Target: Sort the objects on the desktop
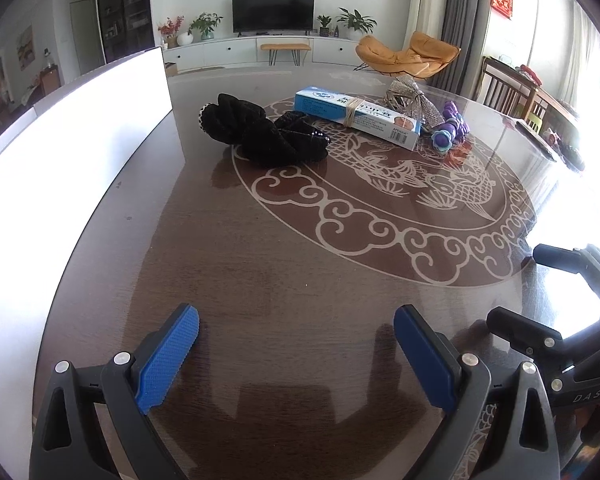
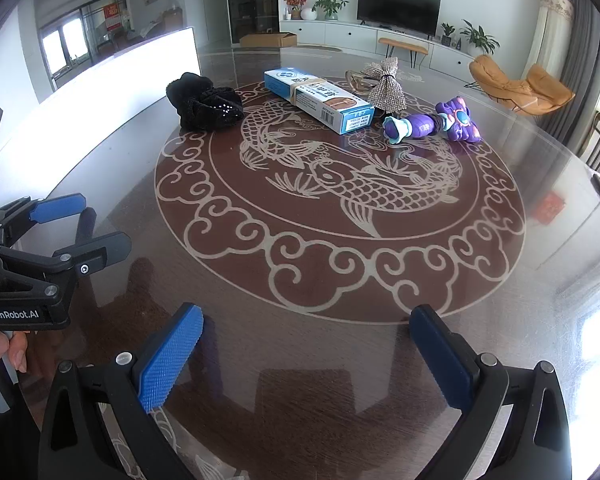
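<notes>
On the far side of the round table lie a black hair scrunchie [image 1: 266, 136] [image 2: 206, 106], a blue-and-white carton [image 1: 358, 118] [image 2: 318, 100] with a rubber band around it, a silver rhinestone bow [image 1: 414, 102] [image 2: 386, 86] and a purple toy [image 1: 450, 128] [image 2: 434, 122]. My left gripper [image 1: 296, 344] is open and empty near the table's front; it also shows at the left of the right wrist view [image 2: 86, 220]. My right gripper [image 2: 306, 348] is open and empty, beside it on the right [image 1: 540, 292].
A tall white box [image 1: 72, 148] [image 2: 112, 80] stands along the table's left side. The dark table [image 1: 284, 272] [image 2: 324, 280] has a glass top with a carp pattern. A wooden chair [image 1: 512, 92] stands past the right rim.
</notes>
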`<state>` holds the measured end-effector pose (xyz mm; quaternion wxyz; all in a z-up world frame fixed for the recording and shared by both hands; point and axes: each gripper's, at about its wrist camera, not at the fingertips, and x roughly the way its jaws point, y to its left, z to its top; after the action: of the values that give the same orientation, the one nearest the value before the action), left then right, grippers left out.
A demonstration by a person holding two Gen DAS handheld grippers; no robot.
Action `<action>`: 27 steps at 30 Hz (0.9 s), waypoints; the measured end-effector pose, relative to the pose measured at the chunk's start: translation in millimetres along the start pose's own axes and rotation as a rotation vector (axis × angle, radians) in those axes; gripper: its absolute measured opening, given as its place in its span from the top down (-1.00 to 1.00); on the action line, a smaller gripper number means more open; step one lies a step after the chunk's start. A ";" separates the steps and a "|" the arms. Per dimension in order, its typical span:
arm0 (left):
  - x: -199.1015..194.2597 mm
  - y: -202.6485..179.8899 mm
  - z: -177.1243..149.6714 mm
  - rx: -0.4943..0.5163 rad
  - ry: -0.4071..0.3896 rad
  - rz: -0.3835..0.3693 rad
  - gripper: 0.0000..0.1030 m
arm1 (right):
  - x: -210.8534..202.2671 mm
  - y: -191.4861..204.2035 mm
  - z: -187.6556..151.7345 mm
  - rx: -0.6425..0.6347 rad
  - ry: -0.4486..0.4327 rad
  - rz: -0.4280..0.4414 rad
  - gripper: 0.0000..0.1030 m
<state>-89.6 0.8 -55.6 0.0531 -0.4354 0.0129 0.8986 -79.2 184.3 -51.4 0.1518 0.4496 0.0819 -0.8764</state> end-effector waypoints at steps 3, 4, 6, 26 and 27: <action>0.4 -1.5 -0.2 0.009 0.004 0.011 -0.93 | 0.0 0.0 0.0 0.000 0.000 0.000 -1.00; 0.7 -1.8 0.2 0.011 0.006 0.014 -0.93 | 0.1 0.1 -0.1 0.000 0.000 0.000 -1.00; 1.1 -2.7 -0.2 0.016 0.008 0.020 -0.93 | 0.0 0.0 0.0 0.000 0.000 0.000 -1.00; 0.1 -3.6 -1.3 0.019 0.009 0.028 -0.96 | 0.2 0.3 -0.2 0.000 0.000 0.000 -1.00; 0.0 -3.8 -1.4 0.019 0.009 0.028 -0.96 | 0.1 0.2 -0.1 0.000 0.000 -0.001 -1.00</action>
<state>-88.1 4.5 -56.4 0.0445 -0.4387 0.0279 0.8971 -79.1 184.2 -51.6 0.1515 0.4496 0.0818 -0.8765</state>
